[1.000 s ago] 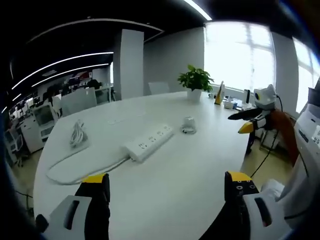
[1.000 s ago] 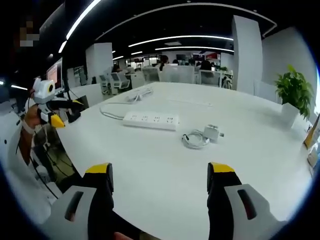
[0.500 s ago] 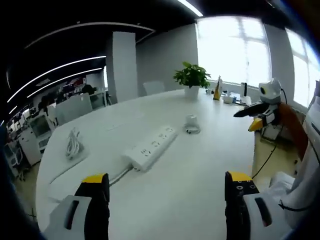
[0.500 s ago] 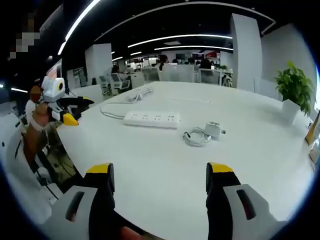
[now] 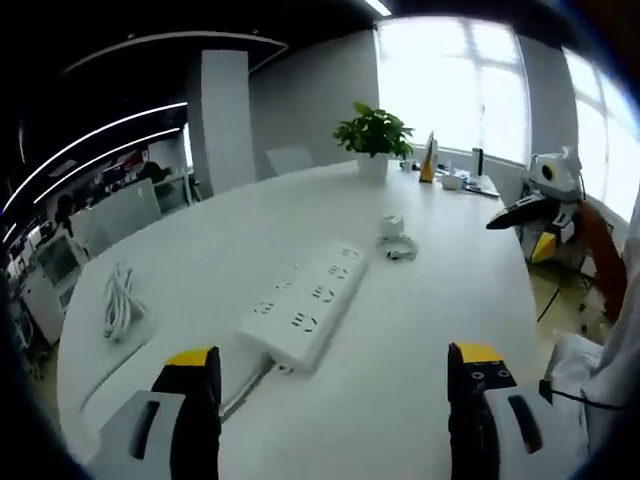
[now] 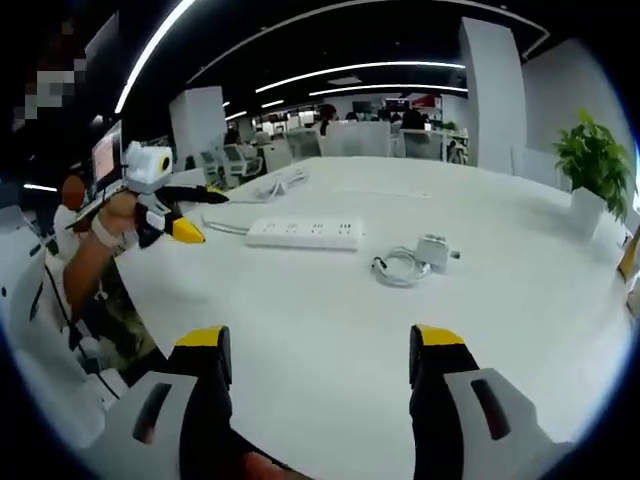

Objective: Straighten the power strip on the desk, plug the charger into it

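A white power strip (image 5: 305, 309) lies at a slant on the white desk (image 5: 420, 330), its cord running off to the left. Just past its far end sits a white charger (image 5: 392, 227) with a coiled cable (image 5: 402, 247). My left gripper (image 5: 333, 385) is open, a short way before the strip's near end and touching nothing. In the right gripper view the power strip (image 6: 303, 232) and charger (image 6: 434, 250) lie mid-desk, well beyond my open right gripper (image 6: 316, 365). The left gripper (image 6: 190, 225) enters that view from the left, close to the strip; the right gripper (image 5: 525, 220) hangs off the desk's right edge.
A bundled white cable (image 5: 119, 305) lies on the desk at the left. A potted plant (image 5: 373, 135) and small items stand at the far edge near the window. A person's hand (image 6: 112, 222) holds the left gripper. Office desks and chairs fill the background.
The left gripper has moved forward over the desk toward the power strip, which now looms larger. In the right gripper view it has advanced rightward toward the strip. Nothing on the desk has moved.
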Demonstrator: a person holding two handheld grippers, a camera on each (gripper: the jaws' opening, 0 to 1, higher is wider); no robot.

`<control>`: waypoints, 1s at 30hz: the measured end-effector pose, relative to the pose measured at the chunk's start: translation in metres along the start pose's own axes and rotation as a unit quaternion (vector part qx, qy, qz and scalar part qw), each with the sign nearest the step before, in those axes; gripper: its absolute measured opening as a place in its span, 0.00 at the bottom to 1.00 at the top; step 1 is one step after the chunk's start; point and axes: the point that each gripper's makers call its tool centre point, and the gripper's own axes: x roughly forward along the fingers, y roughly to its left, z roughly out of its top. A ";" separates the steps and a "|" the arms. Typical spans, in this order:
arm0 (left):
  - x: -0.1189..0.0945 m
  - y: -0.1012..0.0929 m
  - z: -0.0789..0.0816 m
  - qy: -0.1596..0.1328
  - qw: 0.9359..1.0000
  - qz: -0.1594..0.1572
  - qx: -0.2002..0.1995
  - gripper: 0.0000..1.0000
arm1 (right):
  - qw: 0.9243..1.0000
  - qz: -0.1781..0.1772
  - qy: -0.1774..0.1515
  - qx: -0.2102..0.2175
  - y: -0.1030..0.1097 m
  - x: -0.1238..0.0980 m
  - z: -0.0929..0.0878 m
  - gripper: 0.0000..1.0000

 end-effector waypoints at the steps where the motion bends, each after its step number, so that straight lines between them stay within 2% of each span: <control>1: 0.004 0.001 0.000 0.004 1.000 0.000 0.002 0.94 | 1.000 -0.001 -0.001 0.001 -0.001 0.000 0.000 0.71; 8: 0.033 0.012 0.007 0.019 1.000 -0.014 0.015 0.94 | 1.000 -0.001 0.003 0.010 -0.002 0.004 -0.002 0.71; 13: 0.058 0.017 0.006 0.042 0.998 -0.025 0.031 0.95 | 1.000 0.002 0.002 0.013 -0.002 0.005 -0.002 0.71; 16: 0.073 0.018 0.006 0.049 0.998 -0.042 0.023 0.96 | 1.000 -0.002 0.006 0.020 -0.007 0.006 -0.007 0.71; 19: 0.085 0.022 0.004 0.060 0.997 -0.044 0.026 0.96 | 1.000 -0.001 0.009 0.024 -0.007 0.007 -0.009 0.71; 24: 0.097 0.027 0.003 0.070 0.996 -0.051 0.022 0.94 | 0.999 0.001 0.011 0.030 -0.009 0.008 -0.013 0.71; 30: 0.104 0.031 -0.003 0.090 0.994 -0.061 0.028 0.88 | 0.999 0.000 0.015 0.036 -0.012 0.009 -0.016 0.71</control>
